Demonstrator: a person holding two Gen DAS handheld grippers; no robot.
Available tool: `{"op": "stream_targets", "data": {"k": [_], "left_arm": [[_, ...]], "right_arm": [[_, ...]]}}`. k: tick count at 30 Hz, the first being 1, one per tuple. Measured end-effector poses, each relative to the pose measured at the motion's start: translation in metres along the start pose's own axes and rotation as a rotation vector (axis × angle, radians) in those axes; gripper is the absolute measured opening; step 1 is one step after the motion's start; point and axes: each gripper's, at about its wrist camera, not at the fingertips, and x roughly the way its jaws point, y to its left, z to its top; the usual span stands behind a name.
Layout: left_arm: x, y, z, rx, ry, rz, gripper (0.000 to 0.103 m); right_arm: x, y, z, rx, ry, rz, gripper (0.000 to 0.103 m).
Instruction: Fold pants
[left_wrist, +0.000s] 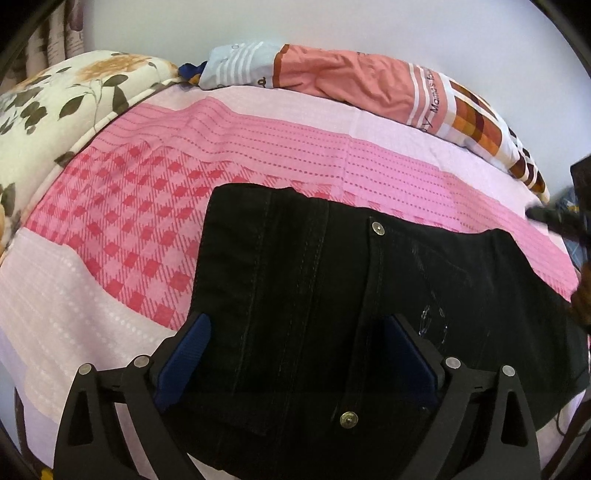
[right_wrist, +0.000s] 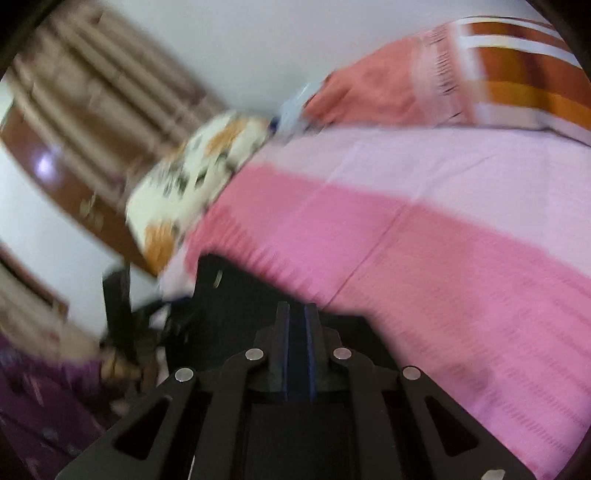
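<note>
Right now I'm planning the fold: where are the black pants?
Left wrist view: black pants lie lower right on the pink bedspread, waistband between the left gripper's open jaws.

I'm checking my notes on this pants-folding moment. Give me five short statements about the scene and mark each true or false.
1. The black pants lie on a pink bedsheet. True.
2. The left claw is shut. False: its fingers stand wide apart over the pants.
3. The right claw has its fingers close together. True.
4. A floral pillow lies at the bed's far left. True.
5. The pants are blue with no metal buttons. False: they are black, and metal buttons show.
</note>
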Motion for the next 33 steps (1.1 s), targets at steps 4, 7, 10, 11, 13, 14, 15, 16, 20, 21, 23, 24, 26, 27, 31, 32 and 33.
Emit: {"op": "stream_targets", "data": {"k": [4, 7, 10, 11, 13, 14, 15, 16, 20, 21, 23, 24, 26, 27, 31, 32, 33], "left_arm": [[0.0, 0.0, 0.001, -0.003, -0.001, -0.001, 0.095], [0.0, 0.0, 0.001, -0.01, -0.007, -0.007, 0.095], [0.0, 0.001, 0.0, -0.019, -0.008, -0.006, 0.095], [0.0, 0.001, 0.001, -0.022, -0.008, -0.005, 0.095], [0.0, 0.0, 0.001, -0.022, -0.006, 0.003, 0.095], [0.0, 0.0, 0.001, -0.023, -0.006, 0.007, 0.095], [0.0, -0.001, 0.002, -0.024, -0.004, 0.011, 0.095], [-0.001, -0.001, 0.002, -0.026, -0.002, 0.012, 0.095], [-0.007, 0.001, 0.003, -0.032, -0.015, 0.012, 0.095], [-0.009, 0.002, 0.003, -0.032, -0.02, 0.012, 0.095], [-0.014, 0.003, 0.004, -0.033, -0.032, 0.031, 0.095], [-0.015, 0.004, 0.004, -0.033, -0.033, 0.04, 0.095], [-0.018, 0.006, 0.004, -0.034, -0.034, 0.045, 0.095], [-0.02, 0.007, 0.004, -0.035, -0.037, 0.054, 0.095], [-0.024, 0.008, 0.003, -0.036, -0.041, 0.066, 0.095], [-0.025, 0.008, 0.003, -0.034, -0.041, 0.067, 0.095], [-0.027, 0.007, 0.003, -0.03, -0.044, 0.071, 0.095]], "right_arm": [[0.029, -0.023, -0.011, 0.045, 0.086, -0.131, 0.006], [0.026, -0.052, -0.012, 0.147, 0.035, -0.196, 0.0], [0.021, -0.074, -0.014, 0.25, -0.01, -0.19, 0.0], [0.02, -0.074, -0.013, 0.249, -0.021, -0.213, 0.0], [0.019, -0.071, -0.01, 0.243, -0.027, -0.25, 0.0], [0.02, -0.068, -0.009, 0.245, -0.035, -0.279, 0.0], [0.017, -0.066, -0.008, 0.253, -0.053, -0.31, 0.009], [0.01, -0.061, -0.007, 0.262, -0.087, -0.335, 0.011], [-0.032, -0.041, -0.011, 0.283, -0.248, -0.367, 0.02], [-0.041, -0.032, -0.014, 0.285, -0.28, -0.369, 0.026], [-0.062, -0.02, -0.026, 0.3, -0.337, -0.374, 0.035], [-0.072, -0.015, -0.033, 0.309, -0.357, -0.378, 0.038], [-0.097, -0.01, -0.056, 0.344, -0.397, -0.404, 0.041], [-0.108, -0.01, -0.068, 0.365, -0.414, -0.421, 0.041], [-0.153, -0.019, -0.121, 0.481, -0.468, -0.52, 0.042], [-0.162, -0.023, -0.132, 0.508, -0.481, -0.545, 0.043], [-0.172, -0.027, -0.146, 0.538, -0.494, -0.571, 0.043]]}}
